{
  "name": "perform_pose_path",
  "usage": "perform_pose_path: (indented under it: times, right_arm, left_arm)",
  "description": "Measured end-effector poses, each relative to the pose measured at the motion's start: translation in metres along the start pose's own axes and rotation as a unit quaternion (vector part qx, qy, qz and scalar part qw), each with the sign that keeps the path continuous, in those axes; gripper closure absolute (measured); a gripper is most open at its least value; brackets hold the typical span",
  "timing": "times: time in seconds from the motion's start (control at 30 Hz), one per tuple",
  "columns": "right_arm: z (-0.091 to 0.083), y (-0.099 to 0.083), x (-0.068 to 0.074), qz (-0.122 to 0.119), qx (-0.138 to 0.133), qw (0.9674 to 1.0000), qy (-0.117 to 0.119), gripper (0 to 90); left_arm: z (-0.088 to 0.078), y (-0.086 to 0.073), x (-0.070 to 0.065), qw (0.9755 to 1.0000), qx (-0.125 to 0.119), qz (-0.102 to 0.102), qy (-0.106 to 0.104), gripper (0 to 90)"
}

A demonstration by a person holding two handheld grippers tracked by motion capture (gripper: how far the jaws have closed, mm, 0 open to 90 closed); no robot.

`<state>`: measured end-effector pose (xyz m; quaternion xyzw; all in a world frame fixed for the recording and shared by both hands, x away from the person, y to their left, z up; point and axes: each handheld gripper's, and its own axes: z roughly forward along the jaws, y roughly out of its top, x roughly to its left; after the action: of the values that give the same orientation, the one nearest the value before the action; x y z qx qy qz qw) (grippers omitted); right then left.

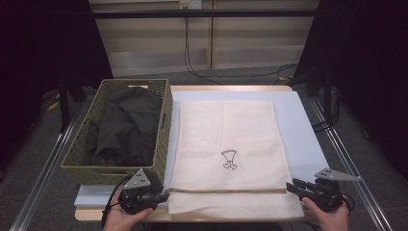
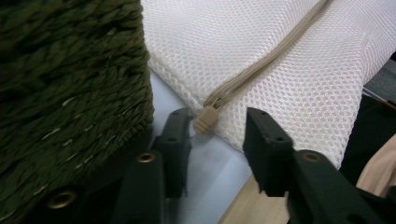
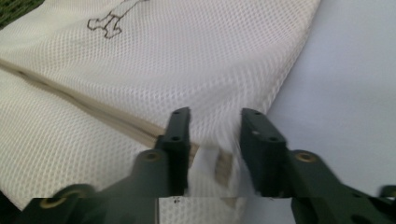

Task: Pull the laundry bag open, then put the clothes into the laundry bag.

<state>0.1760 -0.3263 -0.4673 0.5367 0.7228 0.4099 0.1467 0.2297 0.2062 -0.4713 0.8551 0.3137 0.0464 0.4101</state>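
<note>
Dim surroundings are framing a pale table (image 1: 308,130), with a cabinet wall and cables sitting behind it.

Item one: a cream mesh laundry bag (image 1: 228,139) is lying flat across the middle of the table, its near edge overhanging toward us, and a small outline emblem (image 1: 229,159) is showing on its upper face. A tan zipper (image 1: 226,190) is running across the bag near its front edge; in the left gripper view the zipper pull (image 2: 206,120) is sitting at the bag's corner.

Item two: a green woven basket (image 1: 161,139) is standing just left of the bag, and dark clothes (image 1: 127,127) are lying heaped inside it.

Item three: we are holding the left gripper (image 1: 166,196) at the bag's near left corner, beside the basket. Its fingers (image 2: 176,135) are standing apart, the zipper pull lying between them, just beside one finger.

Item four: we are holding the right gripper (image 1: 291,186) at the bag's near right corner. Its fingers (image 3: 180,133) are standing apart over the mesh and the zipper end, pressing on nothing.
</note>
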Motion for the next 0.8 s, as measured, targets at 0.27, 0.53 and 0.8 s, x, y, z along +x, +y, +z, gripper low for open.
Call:
perform_pose_path:
  times: [0.27, 0.53, 0.8]
  right_arm:
    - [-0.001, 0.005, 0.003, -0.02, -0.039, 0.999, 0.012, 36.0]
    - [0.008, 0.016, 0.014, -0.049, -0.043, 0.9974, 0.031, 34.4]
    - [0.022, 0.03, 0.033, -0.088, -0.038, 0.9934, 0.062, 34.3]
  left_arm:
    - [-0.014, -0.005, -0.004, 0.9984, -0.043, -0.006, 0.035, 28.9]
    - [-0.026, -0.011, -0.004, 0.9944, -0.088, -0.016, 0.057, 21.4]
    - [-0.037, -0.021, -0.001, 0.9929, -0.097, -0.025, 0.063, 20.0]
